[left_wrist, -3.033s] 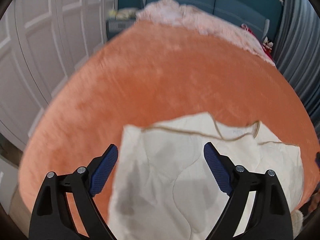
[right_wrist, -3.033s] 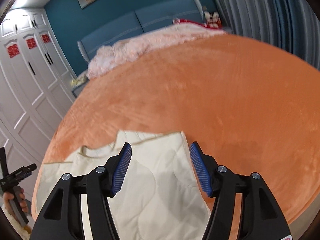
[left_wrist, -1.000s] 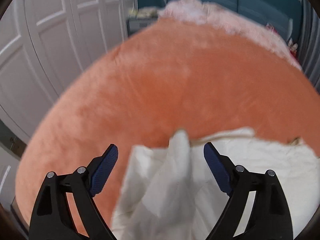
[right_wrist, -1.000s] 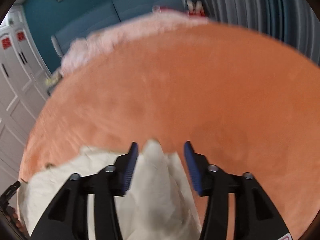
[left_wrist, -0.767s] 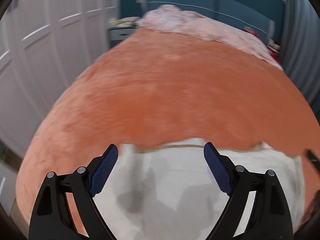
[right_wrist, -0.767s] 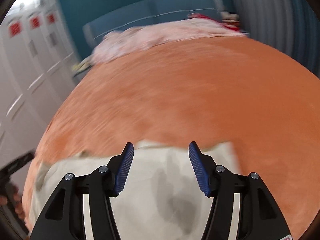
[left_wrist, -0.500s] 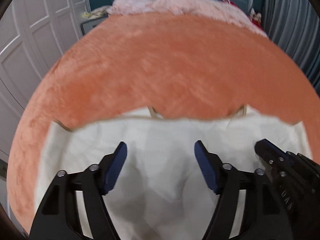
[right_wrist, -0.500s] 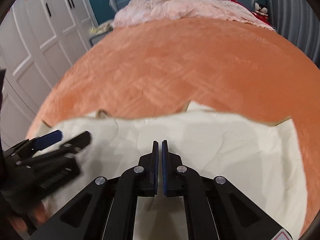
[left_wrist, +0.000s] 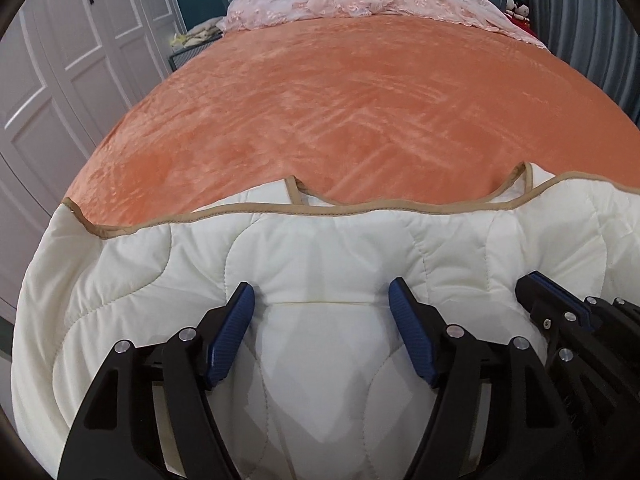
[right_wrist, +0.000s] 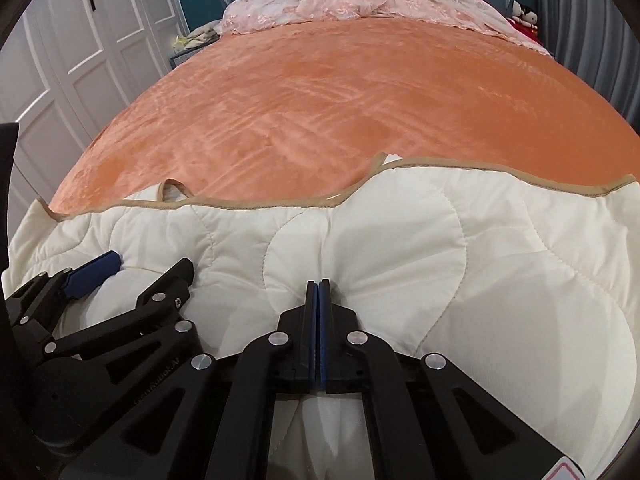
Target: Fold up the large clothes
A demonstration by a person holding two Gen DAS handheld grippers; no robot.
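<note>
Cream quilted padded garment with tan binding [left_wrist: 320,248] is spread at near edge of orange plush bedspread [left_wrist: 340,92]; left gripper [left_wrist: 322,308] is held with blue-padded jaws apart, straddling puffy quilted ridge, nothing pinched; right gripper [right_wrist: 319,286] is seen with jaws pressed together, thin fabric crease seemingly caught between pads; for clean fold, left jaws should be closed on matching layer, both grips lifted level, tan edges aligned; pink lace coverlet [right_wrist: 360,0] lies far off at headboard.

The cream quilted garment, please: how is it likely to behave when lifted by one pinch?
Probably floppy: the cream quilted garment puckers around the shut right gripper. Likely light, since it looks puffy. Its unpinched spread would likely sag.
</note>
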